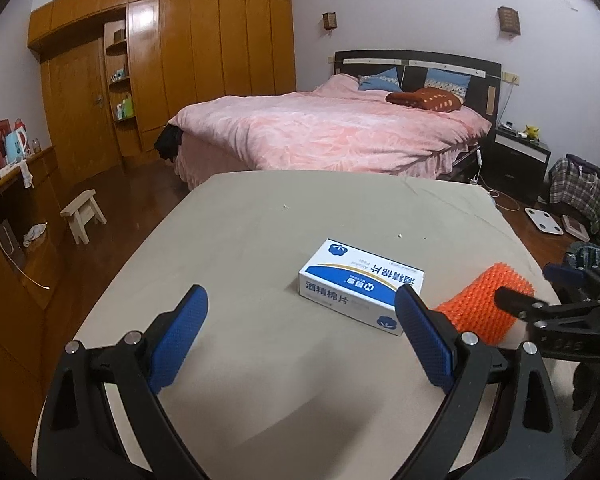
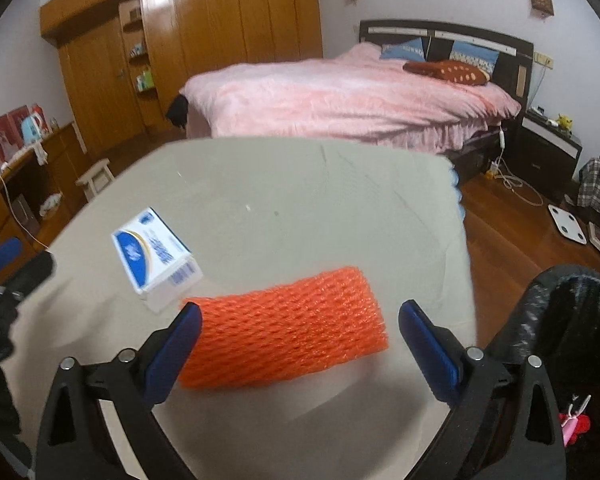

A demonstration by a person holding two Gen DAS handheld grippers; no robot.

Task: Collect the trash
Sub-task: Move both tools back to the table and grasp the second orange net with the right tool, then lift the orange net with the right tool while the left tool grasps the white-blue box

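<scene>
Holding both grippers over the table point(image 1: 260, 220), I have nothing grasped on either side. My left gripper point(image 1: 302, 322) is spread wide, its blue pads point(image 1: 178, 338) well apart above bare cloth, and the box point(image 1: 360, 286) sits just beyond its right finger. My right gripper point(image 2: 300, 338) is likewise spread, with the net point(image 2: 286, 326) lying flat between its fingers; its left pad point(image 2: 172, 350) overlaps the net's left end in the picture, but I cannot tell whether it touches.

From the left wrist I see only part of the net point(image 1: 482, 304), half hidden behind my own right finger and the right gripper's black tip point(image 1: 518, 302), which reaches in from the right edge. The right wrist gives me the whole net, an orange foam sleeve lying crosswise, with the box point(image 2: 156, 256) just beside its far left corner, blurred in this view.

Only the right wrist shows the bin point(image 2: 560, 320) properly: black-lined, standing on the floor just off the table's right edge, with something pink and red low beside it. In the left view just a dark sliver of that bin point(image 1: 594, 254) peeks out past the right gripper. The left view alone picks out small white crumbs point(image 1: 400, 235) on the cloth beyond the box. The left gripper's tips point(image 2: 16, 266) show at the right view's left edge.
</scene>
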